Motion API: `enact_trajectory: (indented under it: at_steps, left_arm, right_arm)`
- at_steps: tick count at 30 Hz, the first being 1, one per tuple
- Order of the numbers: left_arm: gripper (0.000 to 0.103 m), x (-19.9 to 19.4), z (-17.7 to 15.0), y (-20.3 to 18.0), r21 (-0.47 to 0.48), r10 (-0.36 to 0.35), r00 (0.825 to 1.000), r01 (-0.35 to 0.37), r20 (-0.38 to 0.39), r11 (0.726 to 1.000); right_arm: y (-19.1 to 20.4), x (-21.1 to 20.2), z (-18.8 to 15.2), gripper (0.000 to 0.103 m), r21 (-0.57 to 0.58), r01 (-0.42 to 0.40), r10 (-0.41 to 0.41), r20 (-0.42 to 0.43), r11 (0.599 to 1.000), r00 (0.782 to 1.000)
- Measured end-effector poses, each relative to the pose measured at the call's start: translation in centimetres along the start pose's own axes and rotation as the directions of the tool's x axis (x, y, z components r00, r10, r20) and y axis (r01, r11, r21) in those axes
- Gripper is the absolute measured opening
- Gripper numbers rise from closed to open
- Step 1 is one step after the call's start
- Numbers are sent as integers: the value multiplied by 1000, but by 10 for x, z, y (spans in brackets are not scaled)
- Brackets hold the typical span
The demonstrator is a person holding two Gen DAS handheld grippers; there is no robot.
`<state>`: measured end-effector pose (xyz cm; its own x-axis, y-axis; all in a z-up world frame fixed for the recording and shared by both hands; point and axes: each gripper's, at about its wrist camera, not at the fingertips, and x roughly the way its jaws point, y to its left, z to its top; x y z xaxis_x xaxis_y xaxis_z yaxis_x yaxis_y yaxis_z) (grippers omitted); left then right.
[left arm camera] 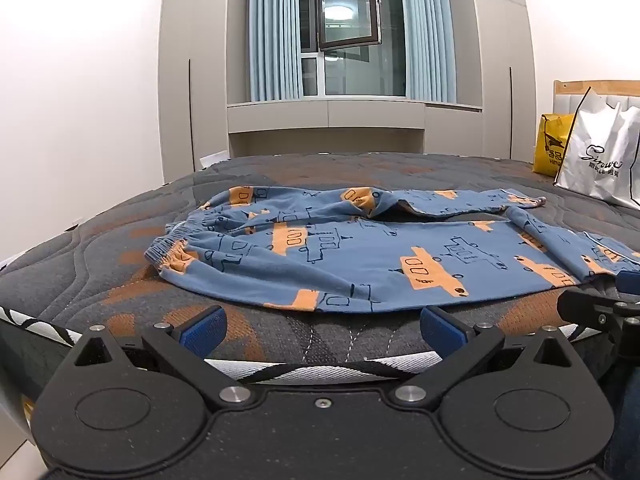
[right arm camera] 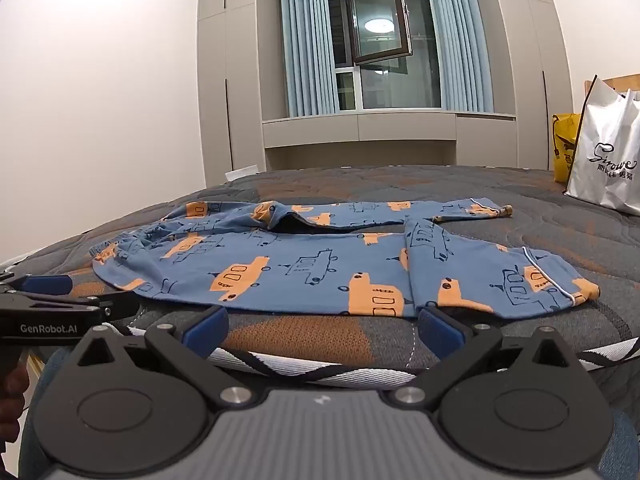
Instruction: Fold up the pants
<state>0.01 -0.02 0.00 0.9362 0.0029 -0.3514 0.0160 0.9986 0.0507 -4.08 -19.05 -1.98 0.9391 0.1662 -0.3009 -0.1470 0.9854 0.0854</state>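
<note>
Blue pants (left arm camera: pixel 360 256) (right arm camera: pixel 320 268) with orange vehicle prints lie spread on the bed, waistband to the left, legs running right. The far leg is crumpled and partly doubled over. My left gripper (left arm camera: pixel 322 330) stands open just short of the near hem of the pants, nothing between its blue pads. My right gripper (right arm camera: pixel 322 330) is also open, in front of the near leg close to its cuff, holding nothing. Each gripper shows at the edge of the other's view: the right gripper (left arm camera: pixel 600 304) and the left gripper (right arm camera: pixel 48 296).
The bed (left arm camera: pixel 80 248) (right arm camera: pixel 560 224) has a dark grey and orange quilted cover. A white shopping bag (left arm camera: pixel 600 156) (right arm camera: pixel 608 164) and a yellow bag (left arm camera: pixel 550 144) (right arm camera: pixel 564 148) stand at its far right. Beyond are cabinets, a white wall and a window (left arm camera: pixel 352 12) with blue curtains.
</note>
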Motion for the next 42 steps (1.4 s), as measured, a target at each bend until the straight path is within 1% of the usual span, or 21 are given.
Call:
enact_trajectory:
  at_steps: [9, 14, 42]
  left_arm:
    - [103, 1, -3, -4, -9, 6, 1000, -6, -4, 1000]
    - [103, 6, 0, -3, -11, -4, 1000, 4, -13, 1000]
    - [103, 1, -1, -1, -13, -6, 1000, 5, -11, 1000]
  right_arm:
    - [0, 1, -1, 103, 6, -3, 3, -8, 1000, 1000]
    - [0, 3, -1, 103, 4, -5, 5, -8, 1000, 1000]
    - [0, 0, -1, 103, 7, -1, 1, -10, 1000, 1000]
